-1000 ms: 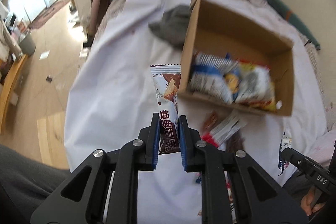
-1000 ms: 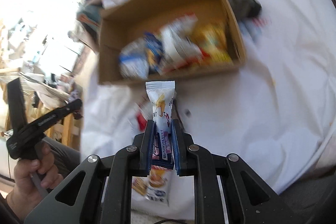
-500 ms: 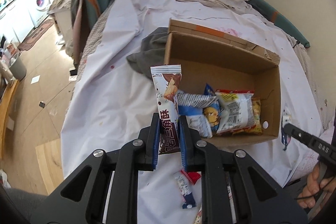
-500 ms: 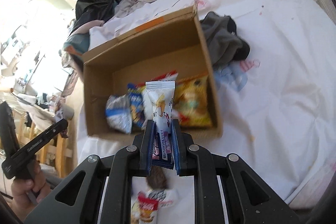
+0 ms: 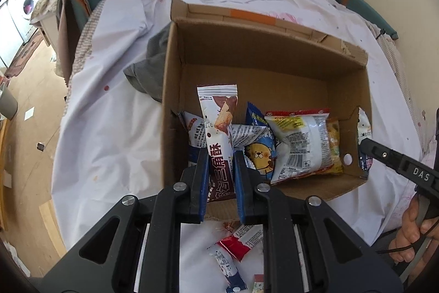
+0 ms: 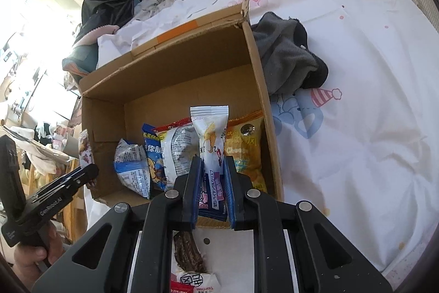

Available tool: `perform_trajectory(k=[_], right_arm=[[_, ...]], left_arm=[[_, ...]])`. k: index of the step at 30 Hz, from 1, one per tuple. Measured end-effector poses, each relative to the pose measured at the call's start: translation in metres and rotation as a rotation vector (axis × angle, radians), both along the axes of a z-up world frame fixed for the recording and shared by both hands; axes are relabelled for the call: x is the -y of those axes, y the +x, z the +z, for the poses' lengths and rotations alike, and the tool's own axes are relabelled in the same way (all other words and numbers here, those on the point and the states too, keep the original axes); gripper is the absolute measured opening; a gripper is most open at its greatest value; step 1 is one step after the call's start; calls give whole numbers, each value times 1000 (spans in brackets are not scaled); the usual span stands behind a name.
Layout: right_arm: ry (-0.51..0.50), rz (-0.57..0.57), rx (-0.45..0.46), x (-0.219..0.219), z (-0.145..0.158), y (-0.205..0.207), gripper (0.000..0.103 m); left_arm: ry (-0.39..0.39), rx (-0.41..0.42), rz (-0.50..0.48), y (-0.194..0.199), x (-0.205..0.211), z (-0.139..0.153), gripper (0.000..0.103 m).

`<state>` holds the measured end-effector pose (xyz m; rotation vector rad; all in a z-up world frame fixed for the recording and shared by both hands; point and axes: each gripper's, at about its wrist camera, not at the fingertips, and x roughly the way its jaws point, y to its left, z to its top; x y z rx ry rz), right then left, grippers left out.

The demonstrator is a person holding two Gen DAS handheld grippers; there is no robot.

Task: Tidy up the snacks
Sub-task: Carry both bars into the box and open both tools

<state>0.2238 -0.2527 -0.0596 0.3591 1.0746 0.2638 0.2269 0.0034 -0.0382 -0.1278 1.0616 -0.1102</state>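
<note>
My left gripper [image 5: 220, 153] is shut on a brown-and-white snack pack [image 5: 218, 125], held upright over the near left part of the open cardboard box [image 5: 255, 65]. My right gripper [image 6: 212, 159] is shut on a white-and-purple snack pack [image 6: 210, 136], held over the near right part of the same box [image 6: 189, 45]. Several snack bags [image 5: 296, 144] lie along the box's near side and show in the right wrist view [image 6: 153, 158] too. The right gripper [image 5: 403, 169] shows at the right edge of the left wrist view, and the left gripper [image 6: 52, 199] at the lower left of the right wrist view.
The box sits on a white bedsheet [image 5: 109, 114]. A grey cloth [image 6: 288, 56] lies against one side of the box. Loose snack packs [image 5: 233, 249] lie on the sheet under my grippers, with a dark one [image 6: 188, 251] below the right. Floor and furniture lie past the bed's edge.
Both grippers have moved forward with their packs, from short of the box's near wall to over its near side. The box now looks larger and closer.
</note>
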Motion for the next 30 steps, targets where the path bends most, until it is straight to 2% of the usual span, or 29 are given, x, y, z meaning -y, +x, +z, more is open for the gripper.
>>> perform_trajectory(k=[6,15,19,21,23,26,30], right_arm=[[-26,4,-14,-6,-10,5,17],[-68,7,-9,-12,-13,5,20],[-51,4,-9,-12,-12,6,21],[-43,4,-10,-12,-12,6,21],[-39,3,-8,-12,-12,6,21],[-30,-1,-4,-11,-10,5,21],[-19,-3,4,-10,-8,5,21]], left_arm=[[-30,-34,22,8,-3,-11,14],[-22,-20,-9,5,7,-10,14],[-43,-28,-9,5,7,-10,15],[-40,-39,-7,6,8,-12,20],[-42,-43,-4,5,8,-12,39],[-37,-28,0,3,8,-10,56],[-29,-5,-10,1,10,-6,66]])
